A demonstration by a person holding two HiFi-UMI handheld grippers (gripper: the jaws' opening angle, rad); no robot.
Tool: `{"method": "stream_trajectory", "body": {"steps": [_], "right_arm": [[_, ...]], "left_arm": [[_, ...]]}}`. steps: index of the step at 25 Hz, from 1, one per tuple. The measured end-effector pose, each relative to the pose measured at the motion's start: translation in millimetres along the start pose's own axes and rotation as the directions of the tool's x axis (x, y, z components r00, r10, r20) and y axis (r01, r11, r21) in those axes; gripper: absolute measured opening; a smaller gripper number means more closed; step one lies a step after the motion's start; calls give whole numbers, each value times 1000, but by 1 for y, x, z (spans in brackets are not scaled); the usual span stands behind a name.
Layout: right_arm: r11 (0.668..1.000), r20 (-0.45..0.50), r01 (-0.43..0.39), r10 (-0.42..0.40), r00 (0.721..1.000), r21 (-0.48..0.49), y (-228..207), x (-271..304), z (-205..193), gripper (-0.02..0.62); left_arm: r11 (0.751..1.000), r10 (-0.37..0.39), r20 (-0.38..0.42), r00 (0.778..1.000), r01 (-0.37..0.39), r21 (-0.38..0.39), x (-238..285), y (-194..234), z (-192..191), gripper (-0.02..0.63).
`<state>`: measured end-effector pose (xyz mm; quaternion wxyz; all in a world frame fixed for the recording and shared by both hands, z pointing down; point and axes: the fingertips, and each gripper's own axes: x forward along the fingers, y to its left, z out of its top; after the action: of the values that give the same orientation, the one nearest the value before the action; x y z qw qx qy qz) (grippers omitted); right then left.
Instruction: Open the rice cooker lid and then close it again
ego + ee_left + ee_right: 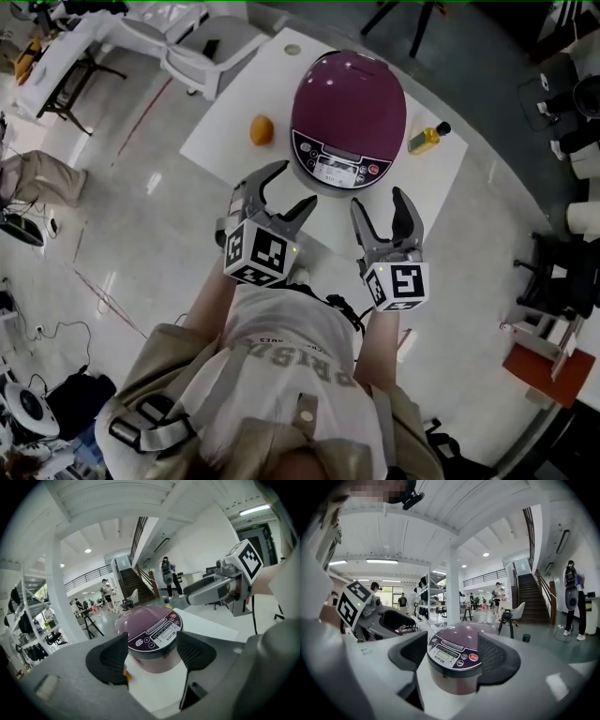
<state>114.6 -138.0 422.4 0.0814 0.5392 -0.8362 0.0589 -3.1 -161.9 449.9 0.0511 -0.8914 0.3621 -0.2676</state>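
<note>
Head view: left tool [292, 185] and right tool [380, 199], jaws apart, face rice cooker [349, 103].

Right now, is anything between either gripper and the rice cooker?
Nothing visible. Both the left gripper and right gripper, jaws apart, face the rice cooker. The orange sits to its left, the bottle to its right, clear of both paths.
</note>
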Motion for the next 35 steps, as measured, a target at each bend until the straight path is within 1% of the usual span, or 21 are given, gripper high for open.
{"method": "stream_trajectory", "body": {"steps": [4, 8, 10, 13, 17, 22, 25, 29, 35], "right_arm": [[997, -60, -50, 46, 997, -59, 2, 21, -4, 321], [988, -132, -109, 94, 987, -108, 4, 41, -11, 333], [978, -179, -157, 131, 975, -137, 8, 49, -18, 342], [952, -273, -238, 181, 945, -192, 15, 59, -32, 354], [913, -363, -329, 230, 903, -241, 25, 65, -43, 365], [870, -441, -398, 248, 863, -290, 31, 69, -54, 368], [849, -492, -429, 243, 836, -309, 31, 69, -63, 374], [813, -540, -488, 269, 798, -317, 36, 71, -69, 403], [764, -613, -543, 252, 748, -349, 37, 71, -84, 416]], "left_arm": [[995, -73, -23, 997, 74, 68, 19, 0, -4, 344], [978, -144, -71, 987, 153, 144, 34, 2, -11, 346], [968, -167, -88, 982, 180, 172, 40, 5, -14, 354], [951, -195, -112, 974, 216, 221, 48, 7, -17, 359], [916, -244, -148, 958, 278, 291, 56, 1, -19, 362], [848, -288, -205, 935, 349, 399, 64, -11, -22, 365], [816, -300, -223, 927, 371, 442, 68, -18, -22, 367], [786, -308, -252, 917, 394, 476, 74, -24, -25, 368], [744, -302, -306, 903, 424, 516, 82, -31, -32, 394]]}}
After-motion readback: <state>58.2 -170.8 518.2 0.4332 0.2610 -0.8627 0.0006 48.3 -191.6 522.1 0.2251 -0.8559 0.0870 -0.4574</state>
